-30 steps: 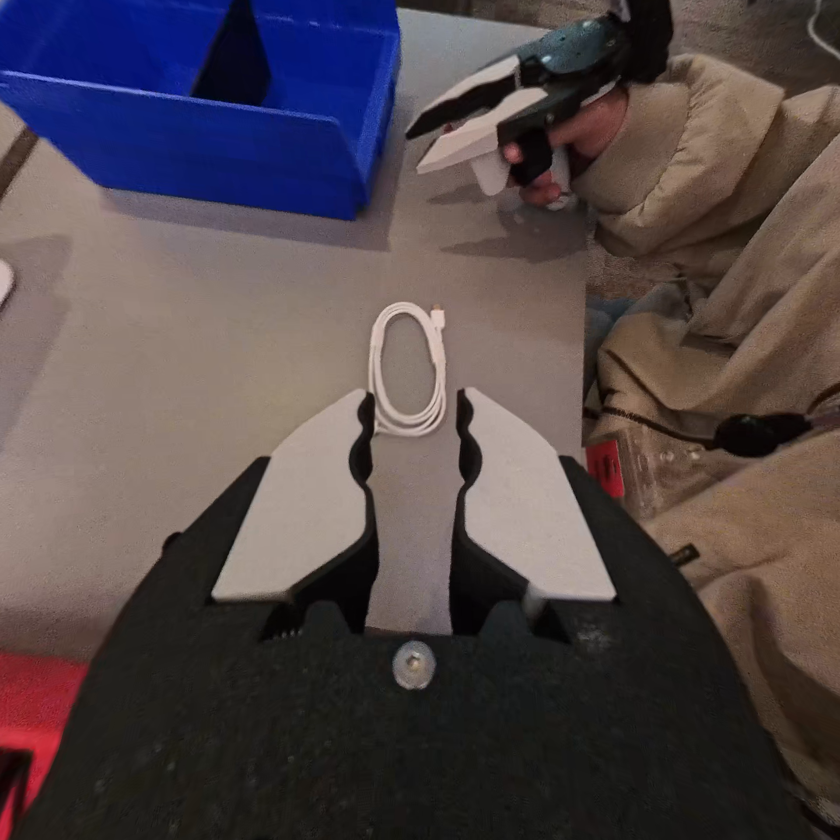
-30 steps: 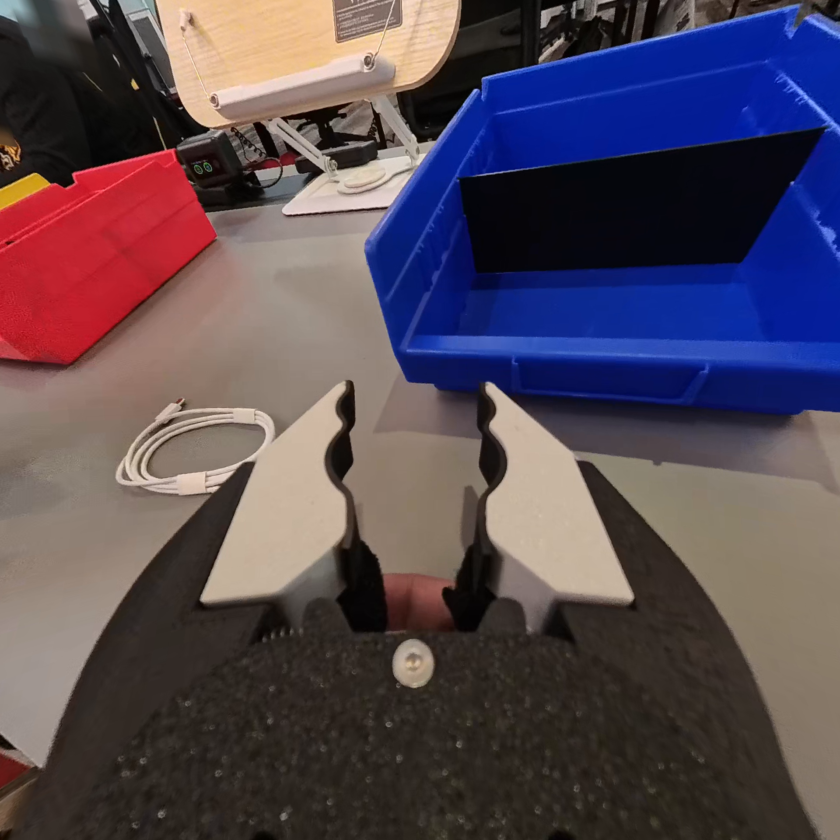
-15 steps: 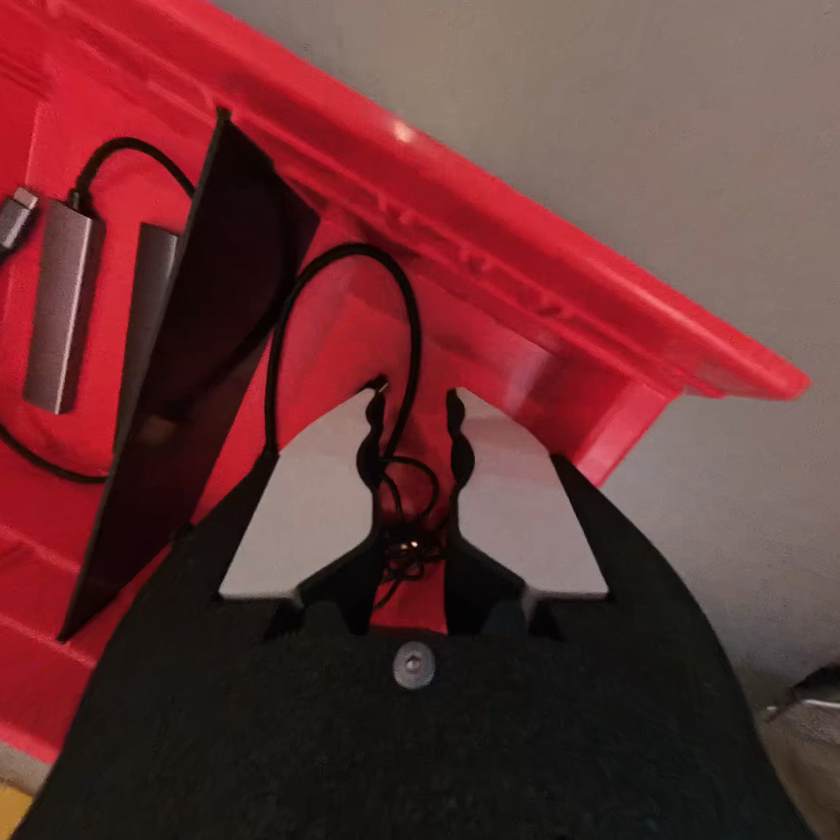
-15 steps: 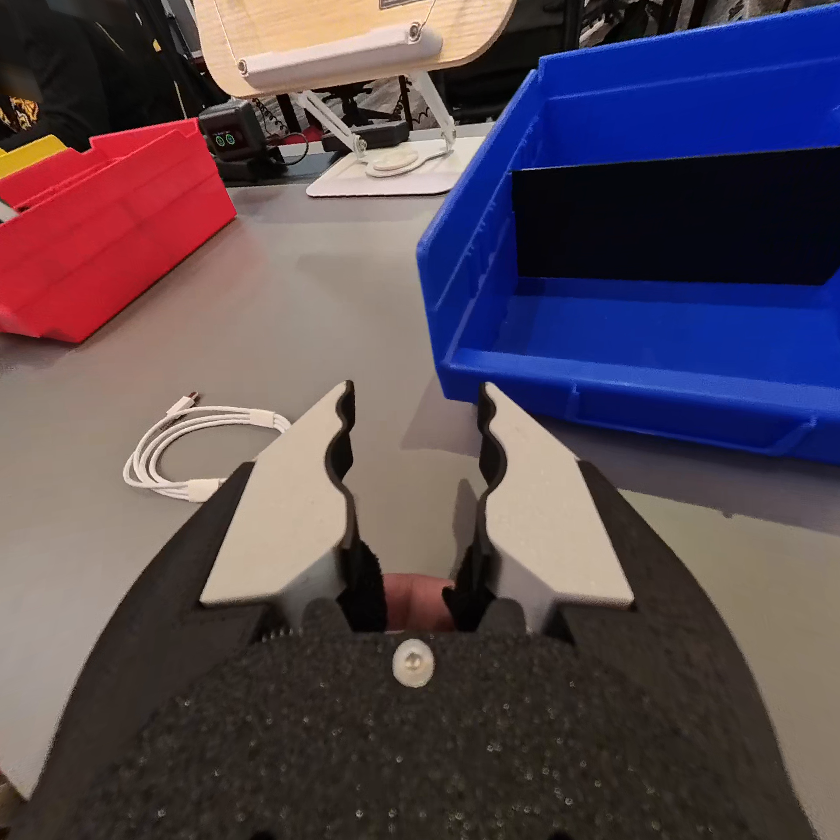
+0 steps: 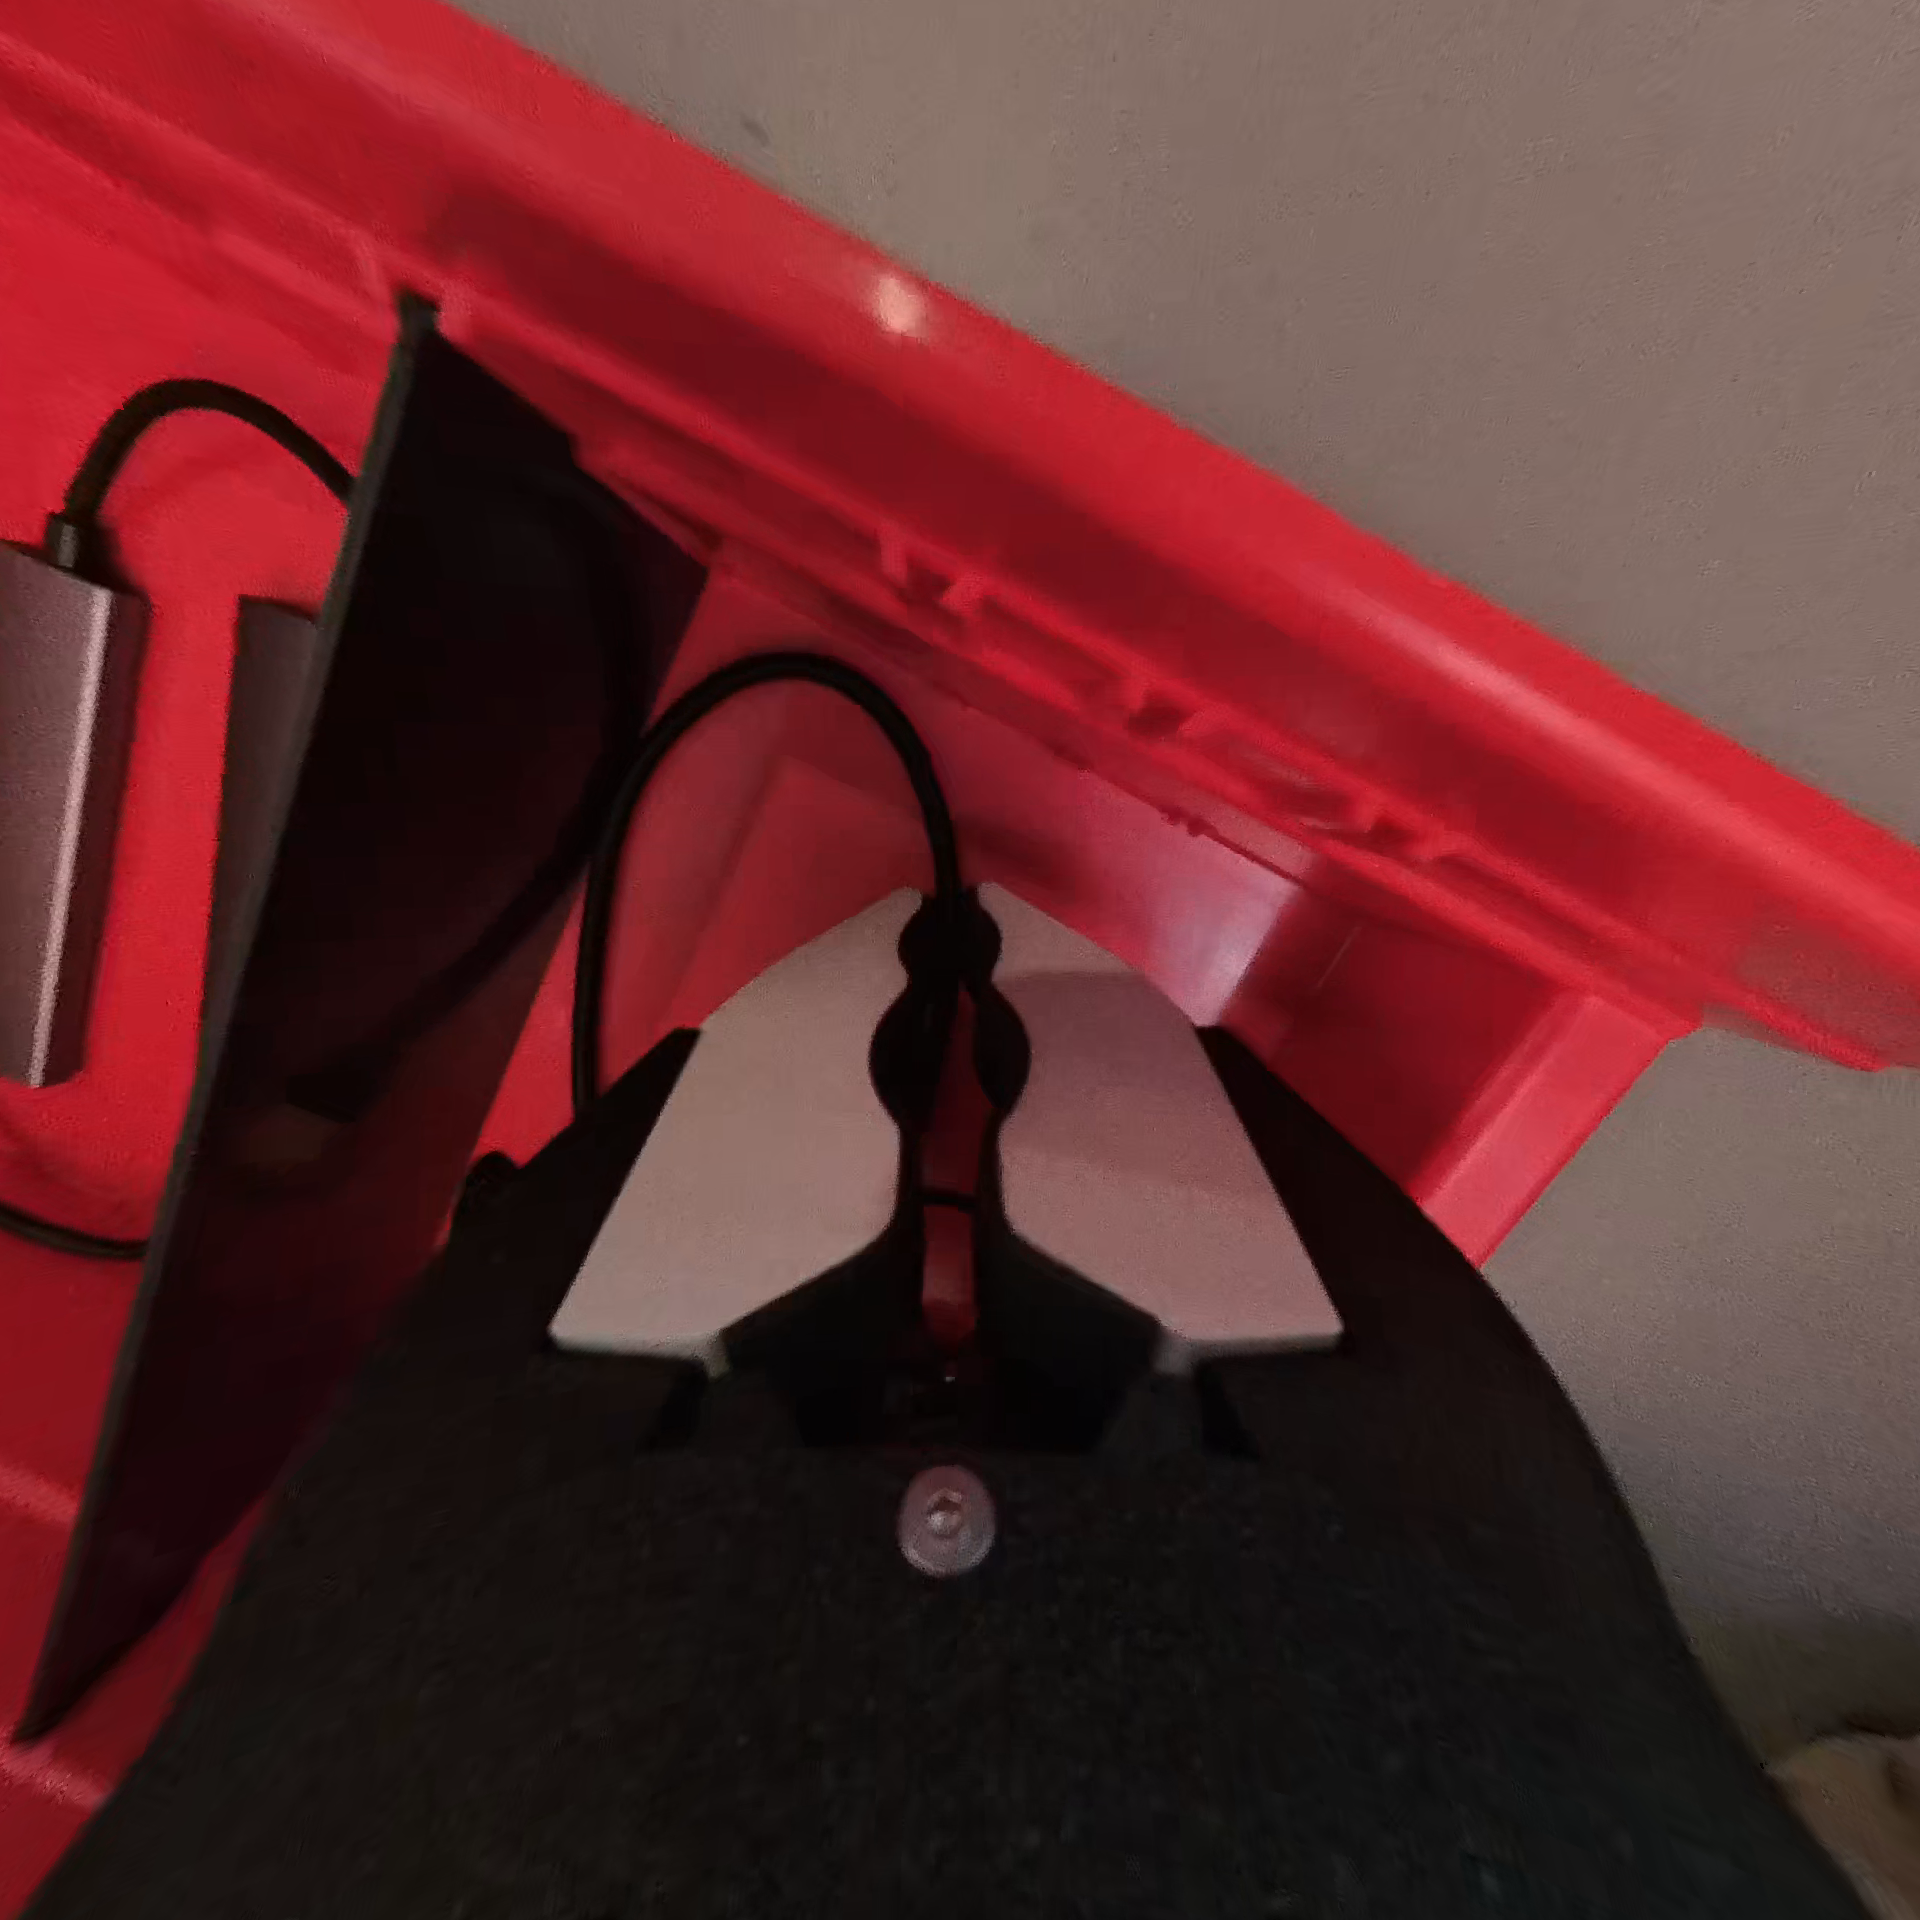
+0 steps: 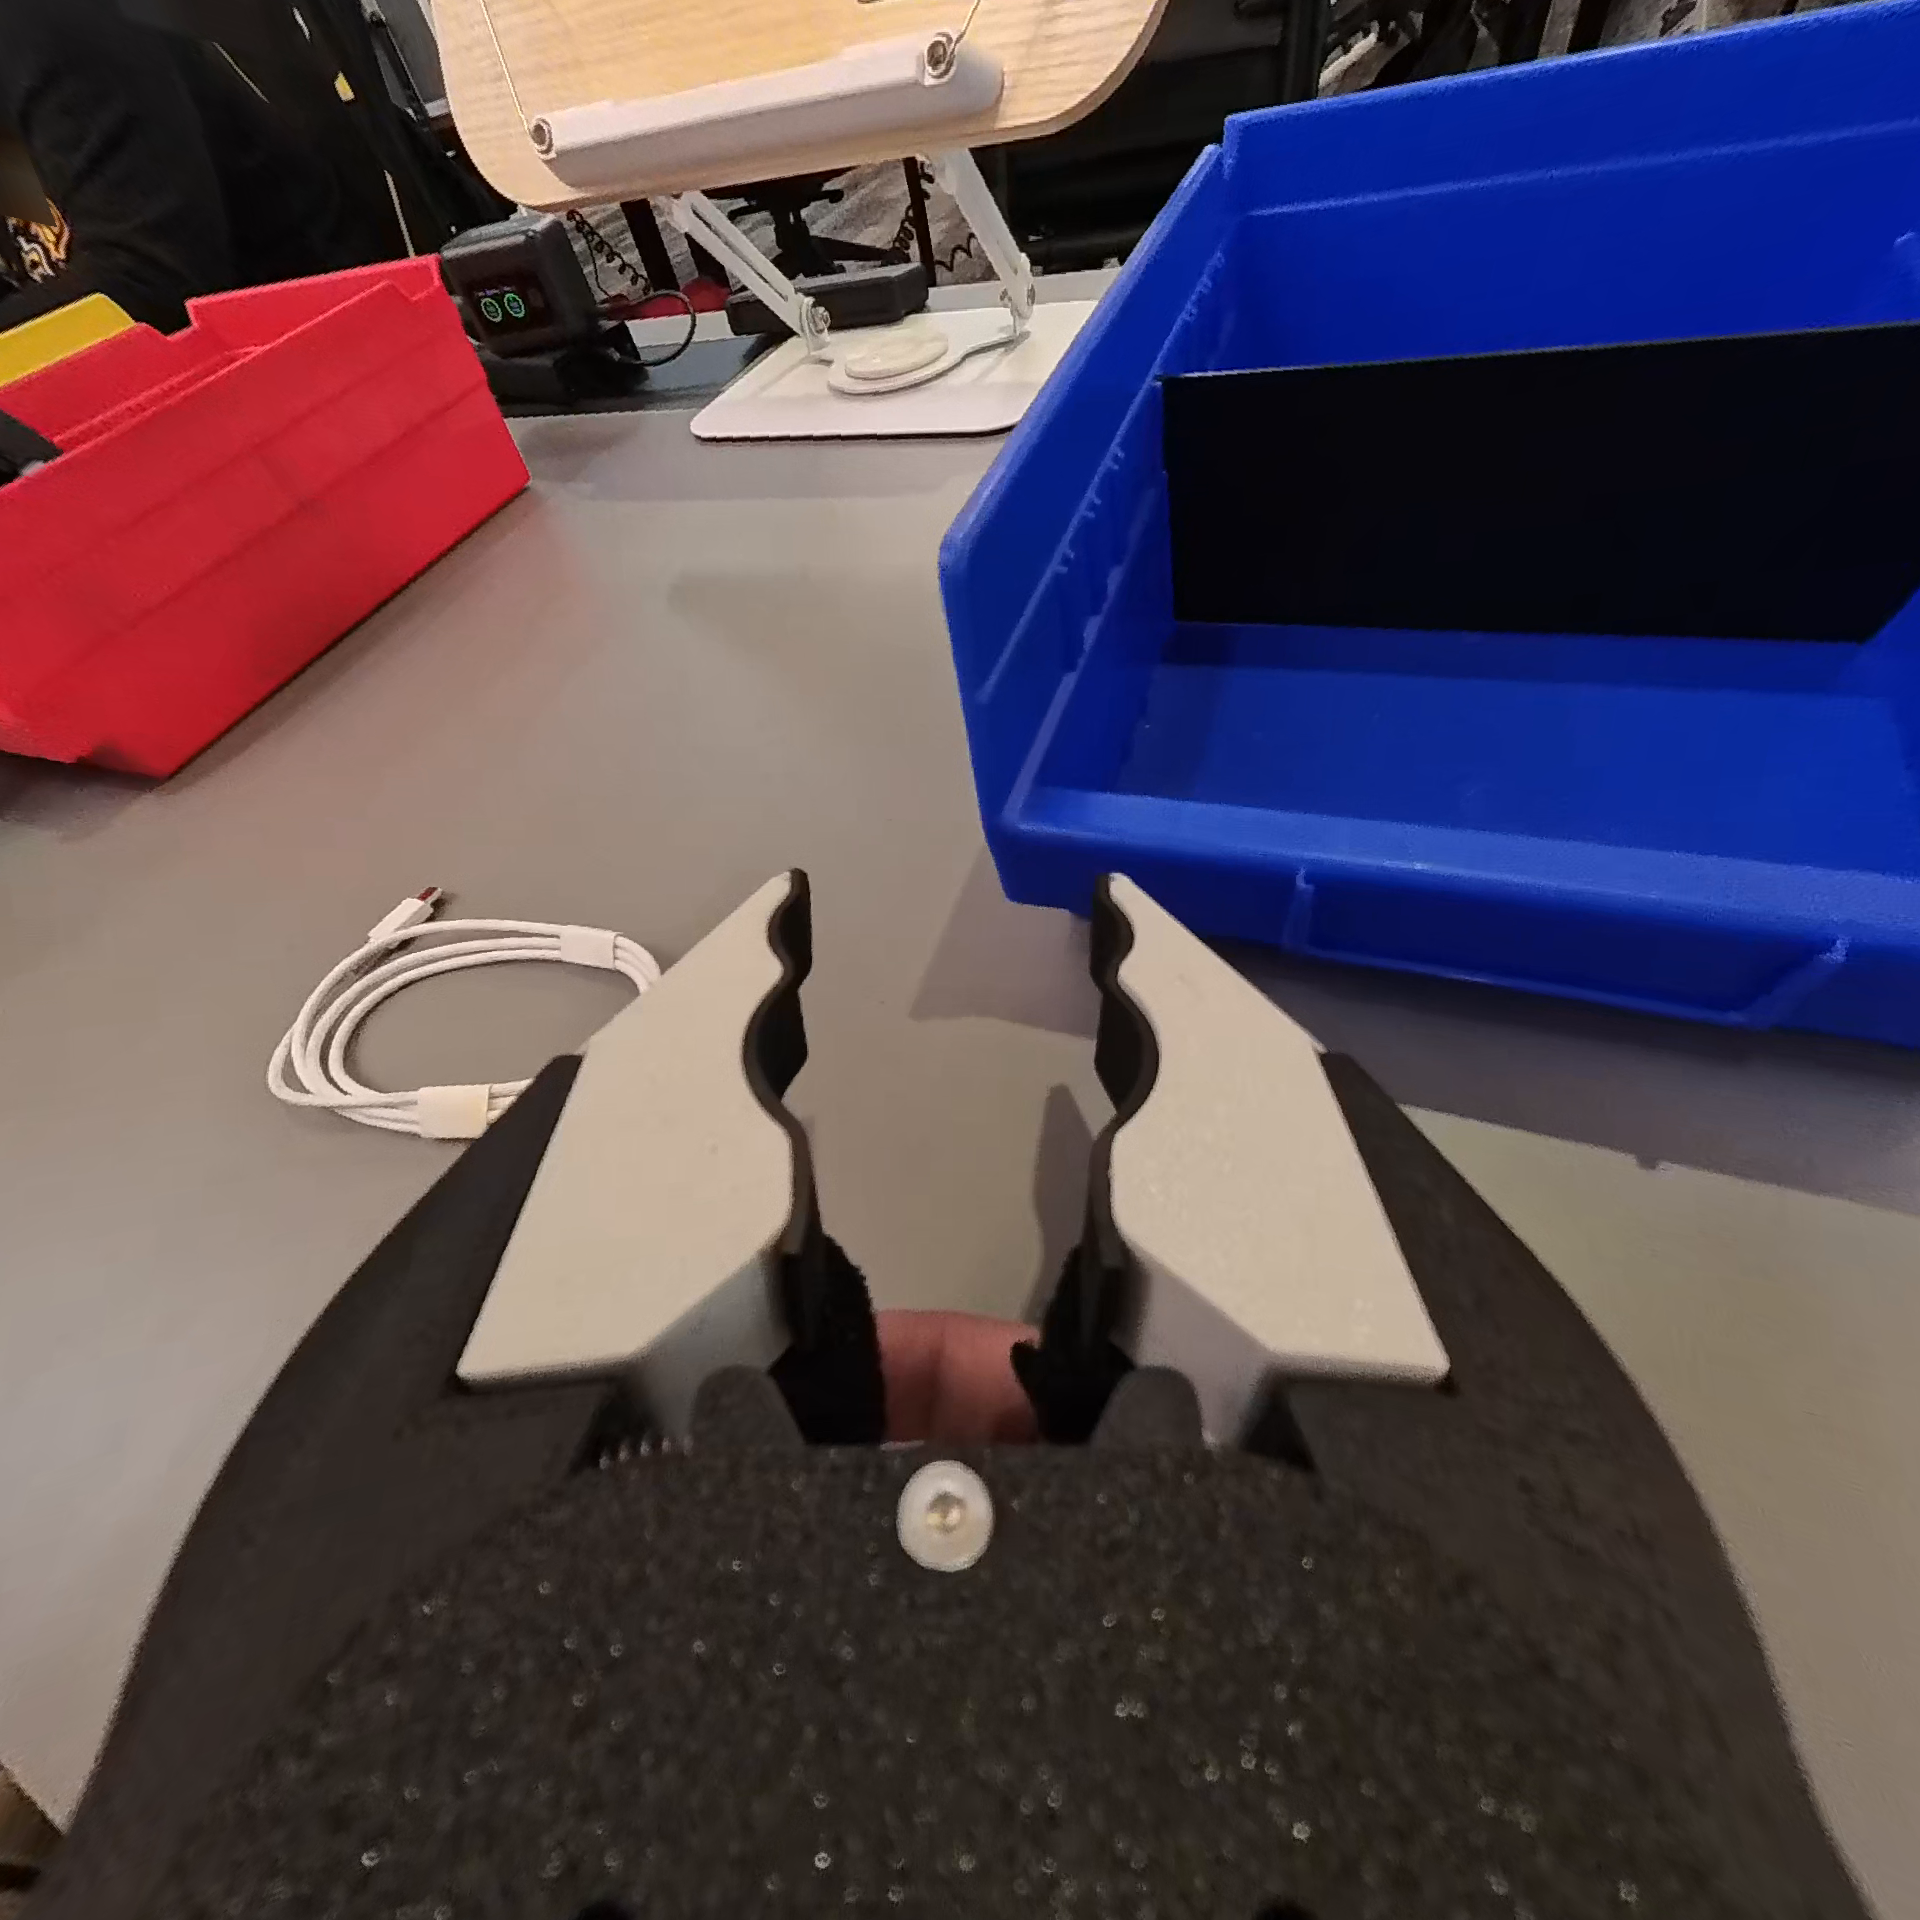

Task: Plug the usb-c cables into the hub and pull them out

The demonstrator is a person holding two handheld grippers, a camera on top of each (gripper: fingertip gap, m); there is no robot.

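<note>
In the left wrist view my left gripper (image 5: 951, 914) is inside the red bin (image 5: 1143, 582), with its jaws closed on a thin black cable (image 5: 779, 665) that loops up and left from the fingertips. A grey hub (image 5: 62, 810) lies in the compartment beyond a black divider (image 5: 416, 831). In the right wrist view my right gripper (image 6: 951, 894) is open and empty, low over the grey table (image 6: 675, 675). A coiled white usb-c cable (image 6: 457, 1018) lies on the table just left of it.
An open blue bin (image 6: 1455, 883) with a black divider stands ahead and right of my right gripper. The red bin (image 6: 239, 520) is at the far left. A wooden board on a white stand (image 6: 883, 384) and a small black device (image 6: 499, 301) are at the back. Some 45 cm of space lies between my two pairs of fingers. To reach the grey hub (image 5: 62, 810) in a straight line is about 15 cm for my left fingers, about 55 cm for my right.
My left gripper swung from above the white cable into the red bin, then closed on the black cable. My right gripper stayed open and drifted slightly.
</note>
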